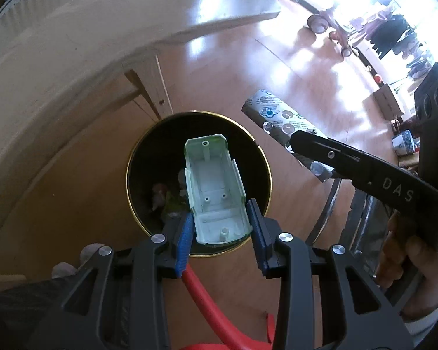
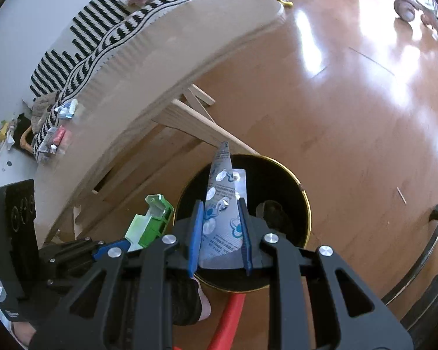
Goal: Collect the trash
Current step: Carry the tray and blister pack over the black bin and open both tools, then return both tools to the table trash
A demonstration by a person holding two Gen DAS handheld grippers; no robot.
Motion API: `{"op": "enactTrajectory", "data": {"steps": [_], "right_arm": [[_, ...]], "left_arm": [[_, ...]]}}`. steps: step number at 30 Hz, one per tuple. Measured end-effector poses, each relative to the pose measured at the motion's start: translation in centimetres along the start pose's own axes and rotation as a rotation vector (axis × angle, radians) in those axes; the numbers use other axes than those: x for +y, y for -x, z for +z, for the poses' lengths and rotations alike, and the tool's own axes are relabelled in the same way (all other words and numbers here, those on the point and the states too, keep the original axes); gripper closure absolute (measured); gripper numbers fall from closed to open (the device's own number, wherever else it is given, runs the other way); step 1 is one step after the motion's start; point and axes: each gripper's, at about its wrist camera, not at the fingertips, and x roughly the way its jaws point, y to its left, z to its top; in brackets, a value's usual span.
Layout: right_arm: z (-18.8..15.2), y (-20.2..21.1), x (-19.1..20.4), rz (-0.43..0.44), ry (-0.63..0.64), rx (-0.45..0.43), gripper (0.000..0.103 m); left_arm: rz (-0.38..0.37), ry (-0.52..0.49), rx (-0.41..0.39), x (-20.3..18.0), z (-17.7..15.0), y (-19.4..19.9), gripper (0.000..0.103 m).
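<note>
My left gripper (image 1: 220, 224) is shut on a pale green hollow plastic toy shell (image 1: 214, 186) and holds it over the round black gold-rimmed bin (image 1: 137, 151) on the wooden floor. Some scraps lie in the bin's bottom. My right gripper (image 2: 220, 227) is shut on a printed silver-blue wrapper (image 2: 222, 195), held over the same bin (image 2: 280, 180). In the right wrist view the left gripper (image 2: 122, 246) with the green shell (image 2: 151, 218) is at the left. In the left wrist view the wrapper (image 1: 280, 116) sticks out from the right gripper (image 1: 303, 143).
A beige table (image 2: 160, 67) with wooden legs stands beside the bin, with a black-and-white striped cloth (image 2: 102, 29) and small items on it. A red hose (image 1: 210, 306) lies below the bin. A metal chair frame (image 1: 330, 201) is at the right. Toy ride-ons (image 1: 327, 23) stand far off.
</note>
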Motion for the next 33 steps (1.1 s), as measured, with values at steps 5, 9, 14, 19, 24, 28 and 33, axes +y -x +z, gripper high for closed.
{"op": "enactTrajectory", "data": {"steps": [5,9,14,19,24,28,33], "right_arm": [[0.2,-1.0,-0.5,0.028,-0.05,0.025,0.034],[1.2,0.8,-0.9,0.01,-0.067,-0.056,0.006],[2.9,3.1,1.7,-0.018,0.038,-0.192,0.006],[5.5,1.4,10.3,0.059,0.257,-0.205,0.006],[9.0,-2.7,20.0,0.087,0.411,-0.173,0.006],[12.2,-6.2,28.2,0.096,0.52,-0.18,0.006],[16.6,-12.3,37.1,0.086,0.602,-0.151,0.006]], "left_arm": [[0.014,0.004,0.015,0.0,0.8,-1.4,0.007],[-0.016,0.005,-0.02,0.8,1.0,-0.2,0.006],[0.045,0.016,-0.168,2.8,1.2,5.5,0.006],[0.156,0.154,-0.332,10.0,1.0,13.4,0.006],[0.364,0.336,-0.43,21.3,0.4,20.9,0.006],[0.533,0.515,-0.47,32.4,-0.9,27.2,0.006],[0.648,0.594,-0.446,42.3,-0.1,31.5,0.006]]}}
